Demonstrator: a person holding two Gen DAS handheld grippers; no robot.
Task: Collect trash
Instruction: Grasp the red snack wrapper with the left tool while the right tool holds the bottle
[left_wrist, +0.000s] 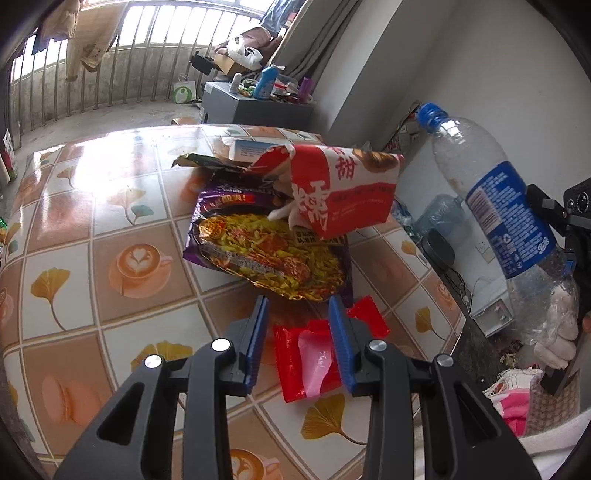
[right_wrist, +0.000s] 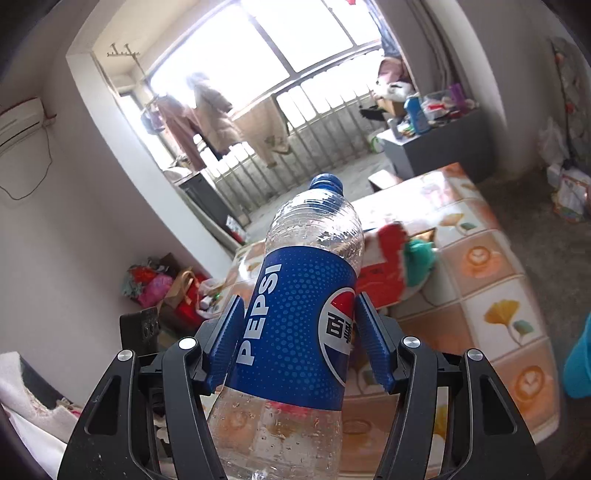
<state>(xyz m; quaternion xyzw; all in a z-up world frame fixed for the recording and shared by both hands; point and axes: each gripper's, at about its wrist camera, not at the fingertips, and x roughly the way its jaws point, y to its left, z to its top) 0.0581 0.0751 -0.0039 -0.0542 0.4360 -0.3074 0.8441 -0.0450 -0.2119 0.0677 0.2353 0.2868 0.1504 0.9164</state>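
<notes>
Right gripper (right_wrist: 297, 336) grasps an empty Pepsi bottle (right_wrist: 295, 325) around its blue label, one blue pad pressed to each side, with the capped neck pointing away from the camera toward the balcony railing. In the left wrist view the same bottle (left_wrist: 506, 218) shows at the right edge, tilted, off the edge of the worktop (left_wrist: 74, 229). Left gripper (left_wrist: 299, 332) is released, its jaws partly apart with nothing pinched between them, and it hovers over a red plastic wrapper (left_wrist: 306, 358) lying flat on the tiled-pattern worktop. Just beyond the wrapper lies a purple instant-noodle packet (left_wrist: 269, 251). A red-and-white snack bag (left_wrist: 343, 192) rests on the packet's far edge, partly propped up, and a small blue-and-white box (left_wrist: 247, 147) sits behind it.
</notes>
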